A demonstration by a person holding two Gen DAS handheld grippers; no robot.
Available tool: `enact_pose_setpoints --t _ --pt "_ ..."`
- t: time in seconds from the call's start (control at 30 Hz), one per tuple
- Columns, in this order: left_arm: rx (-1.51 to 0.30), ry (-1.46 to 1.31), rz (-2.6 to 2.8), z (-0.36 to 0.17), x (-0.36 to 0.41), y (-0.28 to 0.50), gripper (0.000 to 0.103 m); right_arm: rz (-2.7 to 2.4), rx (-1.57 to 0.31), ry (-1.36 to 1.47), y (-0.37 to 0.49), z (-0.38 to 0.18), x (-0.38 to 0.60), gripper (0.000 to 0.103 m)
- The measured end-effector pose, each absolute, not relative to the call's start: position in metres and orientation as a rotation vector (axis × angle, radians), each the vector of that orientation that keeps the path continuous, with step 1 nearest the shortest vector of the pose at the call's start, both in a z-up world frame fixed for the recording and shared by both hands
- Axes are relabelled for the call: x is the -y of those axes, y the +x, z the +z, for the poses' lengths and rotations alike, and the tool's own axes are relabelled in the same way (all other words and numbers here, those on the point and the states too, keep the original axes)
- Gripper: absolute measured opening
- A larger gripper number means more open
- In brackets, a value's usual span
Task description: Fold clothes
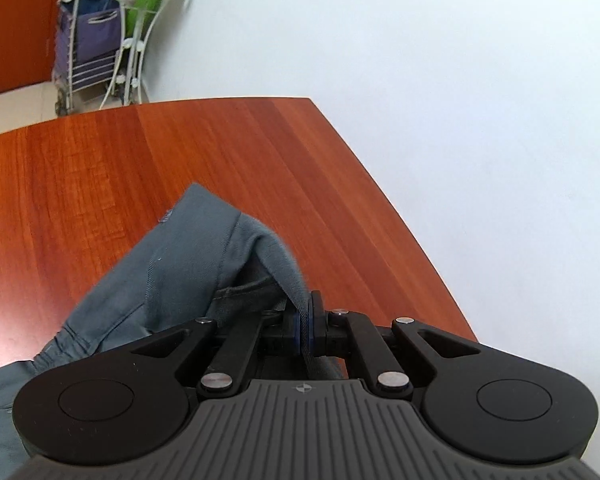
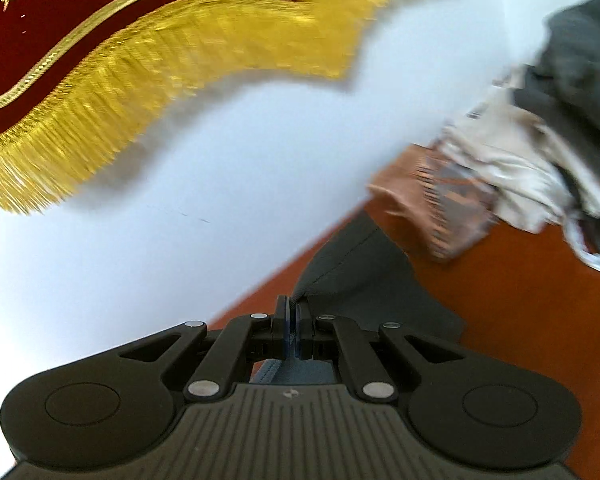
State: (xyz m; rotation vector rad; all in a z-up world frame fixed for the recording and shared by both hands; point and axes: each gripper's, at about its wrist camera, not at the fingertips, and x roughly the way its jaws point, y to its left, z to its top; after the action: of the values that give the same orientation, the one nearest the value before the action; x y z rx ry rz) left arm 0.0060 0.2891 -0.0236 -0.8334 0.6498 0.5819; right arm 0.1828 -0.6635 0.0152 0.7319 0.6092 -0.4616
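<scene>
A grey-blue garment (image 1: pixel 180 264) lies bunched on the reddish wooden table (image 1: pixel 140 168), draping to the lower left in the left wrist view. My left gripper (image 1: pixel 306 320) is shut on a fold of this garment near the table's right edge. In the right wrist view my right gripper (image 2: pixel 292 320) is shut on an edge of the same grey garment (image 2: pixel 364 272), which spreads right over the table (image 2: pixel 520 300). The view is tilted and blurred.
A pile of other clothes (image 2: pixel 520 152), beige, brown and dark grey, sits on the table at the right. A red banner with gold fringe (image 2: pixel 140 64) hangs on the white wall. A wire rack with a purple bag (image 1: pixel 96 40) stands on the floor beyond the table's far edge.
</scene>
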Motion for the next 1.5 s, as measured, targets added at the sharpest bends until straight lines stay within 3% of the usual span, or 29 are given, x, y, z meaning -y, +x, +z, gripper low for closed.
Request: enact_pose_setpoints --t 0.3,0.7,0.93,1.2,1.5 --pt "-0.73 -0.861 0.612 -0.064 -0.309 0.03 0.004 -0.403 -0.636 0.677 0.278 0.011 0.633 0.003" --pt "-0.819 -0.924 0.672 -0.095 -0.328 0.045 0.005 -0.472 -0.653 0.737 0.314 -0.006 0.64 0.003" --pt "-0.788 -0.946 0.669 -0.094 -0.336 0.049 0.026 -0.457 -0.641 0.774 0.315 -0.006 0.643 0.018" --pt "-0.749 -0.98 0.694 -0.089 -0.341 0.04 0.027 -0.441 -0.64 0.757 0.307 0.007 0.639 0.023" --pt "-0.702 -0.989 0.677 -0.087 -0.344 0.027 0.035 -0.428 -0.802 0.662 0.301 -0.018 0.624 0.028"
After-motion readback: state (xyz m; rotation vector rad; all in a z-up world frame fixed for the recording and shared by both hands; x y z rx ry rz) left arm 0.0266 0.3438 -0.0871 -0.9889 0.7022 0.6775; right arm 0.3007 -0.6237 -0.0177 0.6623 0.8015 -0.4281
